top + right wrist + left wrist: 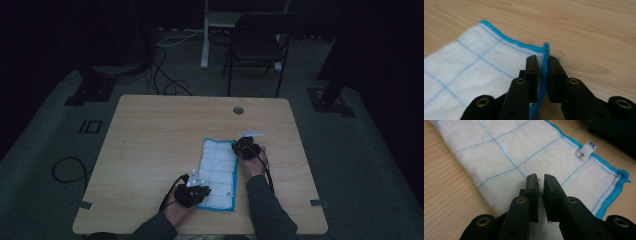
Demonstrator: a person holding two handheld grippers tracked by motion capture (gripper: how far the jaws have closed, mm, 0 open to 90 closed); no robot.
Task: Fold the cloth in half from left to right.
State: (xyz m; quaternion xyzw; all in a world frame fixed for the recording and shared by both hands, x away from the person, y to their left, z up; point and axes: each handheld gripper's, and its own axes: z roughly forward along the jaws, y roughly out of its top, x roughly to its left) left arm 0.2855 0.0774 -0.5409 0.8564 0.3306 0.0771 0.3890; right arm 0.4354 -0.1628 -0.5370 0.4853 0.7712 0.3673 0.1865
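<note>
left gripper (196,191): near me, at the cloth's near end. In the left gripper view its jaws stand almost shut with a thin gap; a few white fibres show between them, so I can't tell if it pinches the top layer or just sits on it.
cloth (218,173): white with a blue grid and blue hem, folded into a long strip, flat on the table (150,150). It runs from under the left gripper away to the right gripper.
tag (586,149): small white label on the hem, ahead and right of the left jaws.
right gripper (543,65): at the far right corner, jaws closed on the blue hem, which stands up between them.
step, my guess: another fold, far corner brought over towards me.
doing it well: I'd keep the hem pinch firm, lift only a little, hold the near end down with the left, line up the blue edges before letting go.
risk: only one layer caught, strip skews.
containers: none on the table.
far off: chair (257,42) beyond the table.
</note>
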